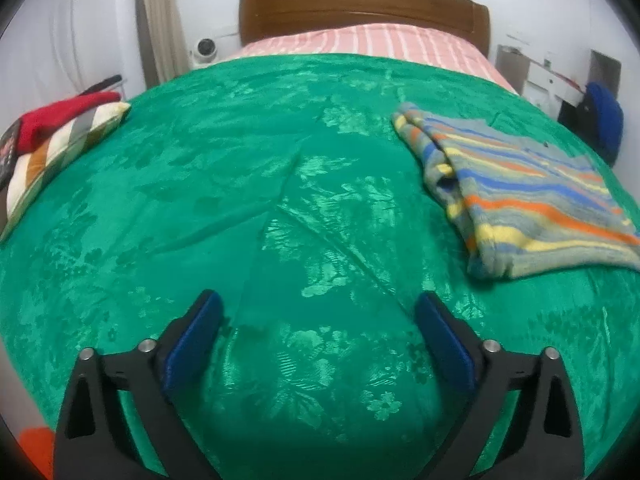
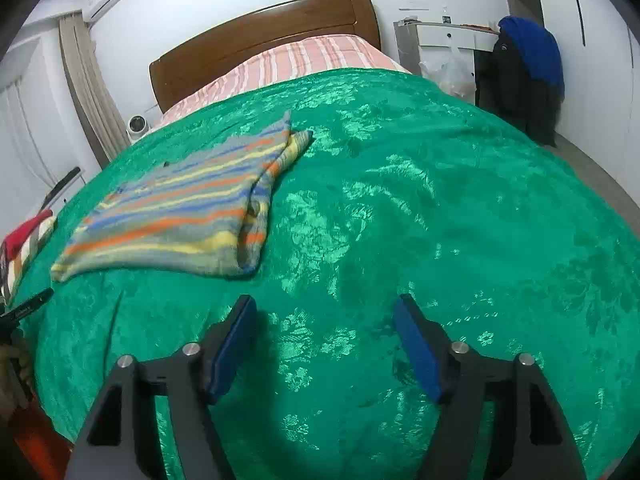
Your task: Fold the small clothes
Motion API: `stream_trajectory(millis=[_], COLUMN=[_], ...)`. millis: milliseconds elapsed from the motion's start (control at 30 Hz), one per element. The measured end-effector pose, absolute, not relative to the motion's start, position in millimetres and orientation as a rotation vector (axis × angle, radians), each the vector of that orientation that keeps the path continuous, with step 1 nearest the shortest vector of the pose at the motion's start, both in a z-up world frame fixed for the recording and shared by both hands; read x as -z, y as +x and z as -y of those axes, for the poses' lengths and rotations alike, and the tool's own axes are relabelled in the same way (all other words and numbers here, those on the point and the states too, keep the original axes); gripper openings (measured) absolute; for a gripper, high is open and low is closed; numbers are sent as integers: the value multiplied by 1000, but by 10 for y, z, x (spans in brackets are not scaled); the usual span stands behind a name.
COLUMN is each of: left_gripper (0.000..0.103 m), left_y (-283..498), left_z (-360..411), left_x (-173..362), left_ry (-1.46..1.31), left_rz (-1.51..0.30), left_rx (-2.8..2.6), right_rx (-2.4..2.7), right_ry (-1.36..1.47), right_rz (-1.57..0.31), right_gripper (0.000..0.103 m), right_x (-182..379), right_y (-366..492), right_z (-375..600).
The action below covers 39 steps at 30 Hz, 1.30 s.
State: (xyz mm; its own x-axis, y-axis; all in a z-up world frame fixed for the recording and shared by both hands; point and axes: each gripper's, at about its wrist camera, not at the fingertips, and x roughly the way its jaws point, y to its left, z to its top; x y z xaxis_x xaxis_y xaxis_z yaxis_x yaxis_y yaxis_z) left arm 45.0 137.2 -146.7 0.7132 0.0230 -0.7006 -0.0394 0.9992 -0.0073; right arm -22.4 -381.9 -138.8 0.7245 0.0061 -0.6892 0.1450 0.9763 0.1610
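Observation:
A small striped garment (image 1: 528, 196), grey with orange, blue and yellow bands, lies folded flat on the green bedspread (image 1: 240, 184). In the left wrist view it is to the upper right of my left gripper (image 1: 320, 312), which is open and empty just above the spread. In the right wrist view the garment (image 2: 180, 216) lies to the upper left of my right gripper (image 2: 326, 312), also open and empty, apart from the cloth. The tip of the left gripper (image 2: 28, 308) shows at the left edge.
A striped pillow (image 1: 52, 156) with a red cloth (image 1: 60, 116) on it lies at the bed's left edge. A wooden headboard (image 1: 360, 8) and pink striped sheet (image 1: 372, 40) are at the far end. A chair with a blue jacket (image 2: 528, 68) stands right of the bed.

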Motion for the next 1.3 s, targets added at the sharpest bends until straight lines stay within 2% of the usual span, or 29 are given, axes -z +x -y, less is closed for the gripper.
stream_trajectory(millis=[133,633,1300], left_gripper=[101,102,102], left_y=[431,373,365], left_z=[-1441,-1322,-1301], left_x=[1506,1512,1507], left_ry=[-51,-15,-13], left_rz=[-779,-758,-751], left_rx=[-23,-41,-44], right_rx=[81,86,93], right_ry=[190,123,99], right_rz=[-756,-748,-742], right_gripper=[80,92,95], right_x=[1441,1533,1557], right_y=[-213,-175,-173], right_z=[3779,3641,3599])
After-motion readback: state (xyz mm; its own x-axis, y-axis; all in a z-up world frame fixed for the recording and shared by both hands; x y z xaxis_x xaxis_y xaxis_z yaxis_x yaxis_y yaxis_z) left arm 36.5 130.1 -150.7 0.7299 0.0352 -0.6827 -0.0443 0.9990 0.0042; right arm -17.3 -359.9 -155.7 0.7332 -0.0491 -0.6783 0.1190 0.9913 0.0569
